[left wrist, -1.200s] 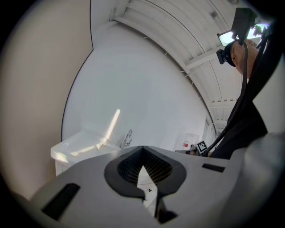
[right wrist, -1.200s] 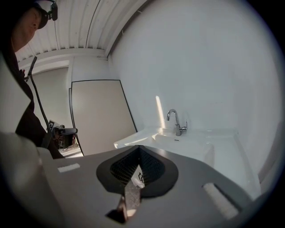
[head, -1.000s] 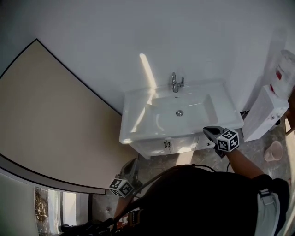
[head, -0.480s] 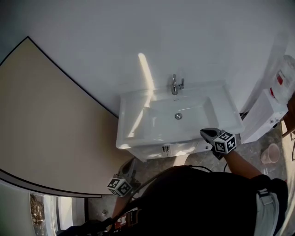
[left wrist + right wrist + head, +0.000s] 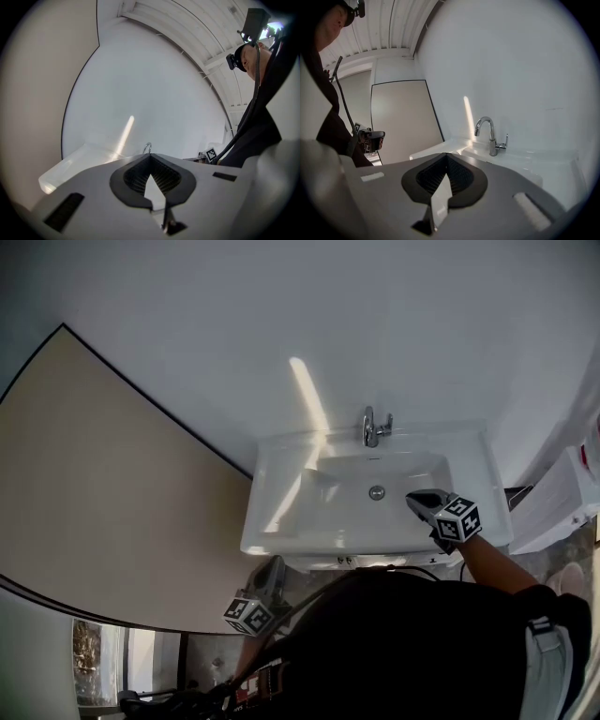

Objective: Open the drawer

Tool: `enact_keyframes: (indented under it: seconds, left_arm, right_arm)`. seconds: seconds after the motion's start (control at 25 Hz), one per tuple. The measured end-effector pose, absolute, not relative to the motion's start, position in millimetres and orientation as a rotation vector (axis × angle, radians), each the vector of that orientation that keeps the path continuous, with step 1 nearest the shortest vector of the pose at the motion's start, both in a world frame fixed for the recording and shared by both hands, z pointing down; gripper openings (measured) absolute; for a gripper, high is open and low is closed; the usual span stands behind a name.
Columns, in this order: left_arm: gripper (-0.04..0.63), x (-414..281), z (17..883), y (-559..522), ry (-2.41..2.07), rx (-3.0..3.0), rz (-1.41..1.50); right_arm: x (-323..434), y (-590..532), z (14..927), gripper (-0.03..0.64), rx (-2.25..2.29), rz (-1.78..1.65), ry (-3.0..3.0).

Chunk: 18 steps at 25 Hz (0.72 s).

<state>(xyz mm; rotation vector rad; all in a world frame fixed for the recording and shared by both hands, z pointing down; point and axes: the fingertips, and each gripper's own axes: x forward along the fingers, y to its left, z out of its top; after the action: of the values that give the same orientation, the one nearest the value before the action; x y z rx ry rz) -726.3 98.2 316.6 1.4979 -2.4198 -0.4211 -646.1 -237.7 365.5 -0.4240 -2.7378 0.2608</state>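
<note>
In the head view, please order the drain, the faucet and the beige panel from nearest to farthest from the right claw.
1. Drain, just left of the right claw, in the basin.
2. Faucet, behind the basin.
3. Beige panel, far left.

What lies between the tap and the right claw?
Between the tap and the right claw lies only bare sink basin, seen in the head view.
</note>
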Motion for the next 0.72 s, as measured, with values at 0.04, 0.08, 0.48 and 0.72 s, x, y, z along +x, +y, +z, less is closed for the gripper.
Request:
enact_keyframes:
  seconds: [0.04, 0.08, 0.48, 0.72]
  left_arm:
    - [-0.009, -726.7, 317.4, 91.7, -2.425, 1.483, -0.420]
    - [-0.009, -727.9, 319.0, 85.8, -2.429, 1.465, -0.418]
    - [-0.009, -747.8, 331.8, 36.2, -2.413, 1.410, -0.377]
    - [-0.009, -782.5, 340.8, 26.8, -2.351, 1.482, -0.408]
  right_arm:
    - [-651.0, -244.9, 366.4, 0.002, -0.442, 0.262, -2.735]
    - [-656.1, -251.5, 367.7, 0.002, -0.459, 0.264, -2.731]
    - [-689.0, -293.8, 393.0, 0.002, -0.508, 0.323, -2.702]
    - [-696.3, -298.5, 404.8, 0.002, -0.398, 0.344, -2.699]
